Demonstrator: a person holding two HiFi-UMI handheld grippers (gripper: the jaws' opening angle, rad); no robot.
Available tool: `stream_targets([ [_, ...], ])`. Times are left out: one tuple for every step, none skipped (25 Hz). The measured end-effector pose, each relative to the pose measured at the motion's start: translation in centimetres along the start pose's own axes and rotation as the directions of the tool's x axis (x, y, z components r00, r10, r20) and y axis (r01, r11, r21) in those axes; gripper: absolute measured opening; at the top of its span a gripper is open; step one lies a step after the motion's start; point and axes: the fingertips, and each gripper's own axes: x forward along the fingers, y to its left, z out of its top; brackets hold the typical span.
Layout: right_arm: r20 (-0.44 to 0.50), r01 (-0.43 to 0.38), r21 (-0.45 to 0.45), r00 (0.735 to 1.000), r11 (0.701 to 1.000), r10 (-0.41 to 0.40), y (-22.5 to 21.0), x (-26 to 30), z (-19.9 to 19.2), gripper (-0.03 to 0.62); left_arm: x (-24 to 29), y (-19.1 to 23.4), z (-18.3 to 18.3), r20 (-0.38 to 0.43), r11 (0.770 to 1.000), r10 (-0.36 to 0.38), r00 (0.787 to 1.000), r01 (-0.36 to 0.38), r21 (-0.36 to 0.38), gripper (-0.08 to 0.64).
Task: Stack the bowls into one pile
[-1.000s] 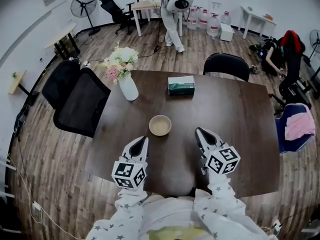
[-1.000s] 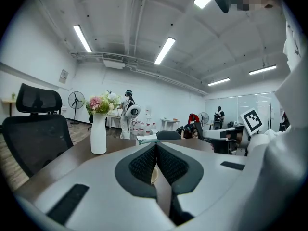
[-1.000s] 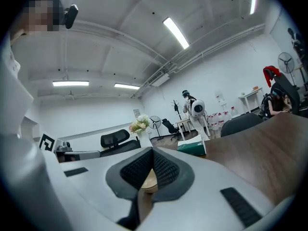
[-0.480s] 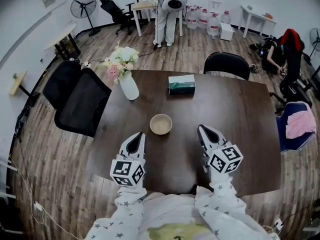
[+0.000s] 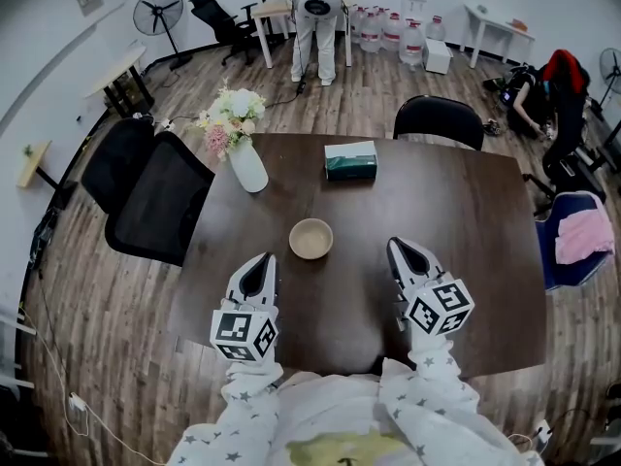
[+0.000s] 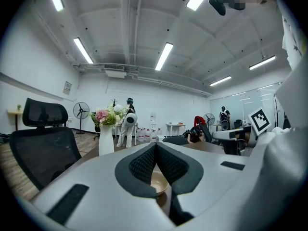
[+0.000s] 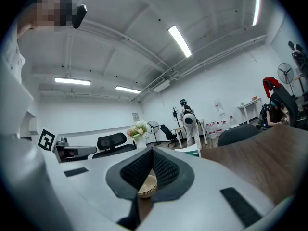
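Left gripper (image 5: 258, 262): jaws closed tip to tip with nothing between them; it sits over the near part of the table, left of the bowls and apart from them.
Right gripper (image 5: 397, 249): jaws pressed together and empty; it is right of the bowls and clear of them.
Contact: whether either gripper rests on the tabletop cannot be told.
Hands: hidden behind the marker cubes; only the star-print sleeves (image 5: 427, 396) show.
Bowls (image 5: 310, 238): a tan pile mid-table, ahead of and between the two grippers. From above it reads as one bowl. The right gripper view shows layered rims, mostly covered by the jaws, so the count is unclear.
Table (image 5: 475, 221): dark wood, its near edge cut off by the person's body.
Beyond: a tissue box (image 5: 350, 162), a vase of flowers (image 5: 246, 166), a black chair (image 5: 155, 197) and a person standing (image 5: 315, 13) at the far wall.
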Motion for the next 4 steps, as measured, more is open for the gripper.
stream_targets([
  [0.001,0.001,-0.001,1.000,1.000,-0.001,-0.06,-0.05,0.00,0.021,0.00,-0.05,0.02,0.002,1.000,0.000,1.000,0.000,0.000,0.026],
  [0.002,0.002,-0.002,1.000,1.000,-0.002,-0.12,-0.10,0.00,0.021,0.02,-0.09,0.05,0.003,1.000,0.001,1.000,-0.001,0.000,0.026],
  [0.004,0.002,-0.003,1.000,1.000,-0.002,-0.19,-0.15,0.01,0.021,0.04,-0.14,0.08,0.004,1.000,0.001,1.000,-0.001,0.000,0.026],
  [0.005,0.003,-0.004,1.000,1.000,-0.003,-0.27,-0.20,0.02,0.021,0.06,-0.18,0.10,0.005,1.000,0.002,1.000,-0.002,0.001,0.026],
])
